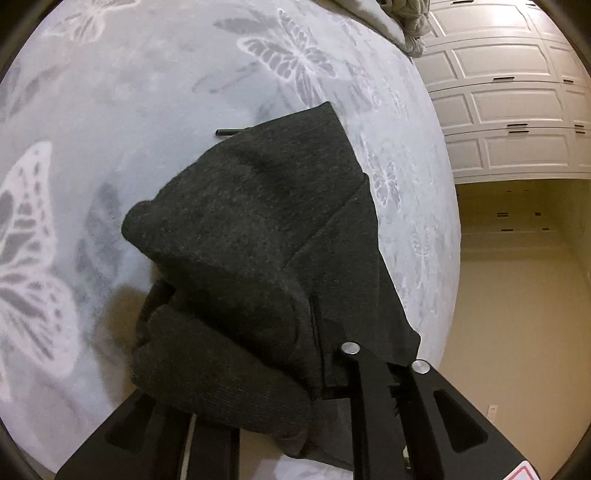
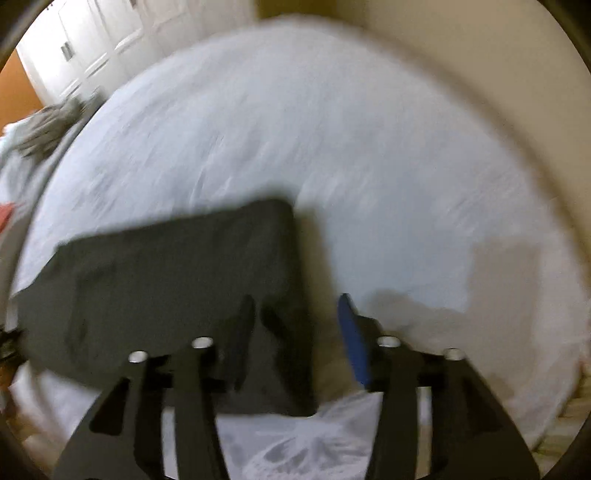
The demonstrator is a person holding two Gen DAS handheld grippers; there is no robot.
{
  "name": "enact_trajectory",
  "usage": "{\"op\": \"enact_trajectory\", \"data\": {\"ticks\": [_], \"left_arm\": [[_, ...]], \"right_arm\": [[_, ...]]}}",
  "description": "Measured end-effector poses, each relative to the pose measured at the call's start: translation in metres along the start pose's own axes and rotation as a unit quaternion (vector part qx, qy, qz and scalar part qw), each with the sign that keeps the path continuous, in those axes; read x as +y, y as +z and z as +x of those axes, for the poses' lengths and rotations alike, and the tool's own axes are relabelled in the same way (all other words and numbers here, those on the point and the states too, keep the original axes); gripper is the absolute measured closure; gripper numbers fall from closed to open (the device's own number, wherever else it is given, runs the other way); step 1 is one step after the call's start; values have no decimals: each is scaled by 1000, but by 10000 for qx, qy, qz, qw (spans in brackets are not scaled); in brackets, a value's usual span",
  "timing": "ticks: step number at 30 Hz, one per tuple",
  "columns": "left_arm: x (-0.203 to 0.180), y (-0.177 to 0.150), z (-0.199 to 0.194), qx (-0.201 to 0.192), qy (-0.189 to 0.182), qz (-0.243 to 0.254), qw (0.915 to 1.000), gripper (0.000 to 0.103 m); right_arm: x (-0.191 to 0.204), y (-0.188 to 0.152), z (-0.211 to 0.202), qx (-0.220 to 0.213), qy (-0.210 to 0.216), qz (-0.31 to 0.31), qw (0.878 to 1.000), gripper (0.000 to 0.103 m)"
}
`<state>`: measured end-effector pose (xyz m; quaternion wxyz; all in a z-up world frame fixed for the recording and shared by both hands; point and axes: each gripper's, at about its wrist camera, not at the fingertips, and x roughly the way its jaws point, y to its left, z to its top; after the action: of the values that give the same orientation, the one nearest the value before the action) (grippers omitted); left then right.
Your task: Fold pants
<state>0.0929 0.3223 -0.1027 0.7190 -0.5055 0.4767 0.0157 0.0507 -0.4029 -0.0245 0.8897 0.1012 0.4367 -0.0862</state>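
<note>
The dark grey pants (image 1: pixel 258 236) are bunched and draped over my left gripper (image 1: pixel 317 354), which is shut on their fabric and holds them above the bed; its fingertips are hidden under the cloth. In the blurred right wrist view the pants (image 2: pixel 177 280) appear as a dark folded slab over the bed. My right gripper (image 2: pixel 295 332) is open, its blue-padded right finger (image 2: pixel 354 343) over the sheet and its left finger over the pants' near edge.
The bed has a light grey sheet with butterfly prints (image 1: pixel 122 110). A grey blanket (image 1: pixel 402 26) lies at its far end. White panelled cupboards (image 1: pixel 509 110) and beige floor (image 1: pixel 517 295) lie beyond the bed's edge.
</note>
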Motion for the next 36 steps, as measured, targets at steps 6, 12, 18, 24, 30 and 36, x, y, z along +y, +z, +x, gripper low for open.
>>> {"op": "enact_trajectory", "data": {"ticks": [6,12,18,24,30,36], "left_arm": [[-14,-9,6,-133,254,224,9993,83],[-21,-2,11,-158,377,458,9981,76],[-22,4,16,-58,271,424,9987,75],[-23,1,16,-144,386,525,9978,72],[-23,0,13,-148,237,364,9989,63],[-33,-3,12,-384,74,497,9980,57]], "right_arm": [[122,-23,2,355,1980,-1253,9715,36],[207,-65,48,671,1383,-2594,9535,40],[190,-25,24,112,1688,-1723,9704,90],[215,-40,71,903,1737,-2100,9579,52],[163,3,14,-274,1473,-1630,9752,38],[99,23,19,-472,-170,-1132,9923,16]]}}
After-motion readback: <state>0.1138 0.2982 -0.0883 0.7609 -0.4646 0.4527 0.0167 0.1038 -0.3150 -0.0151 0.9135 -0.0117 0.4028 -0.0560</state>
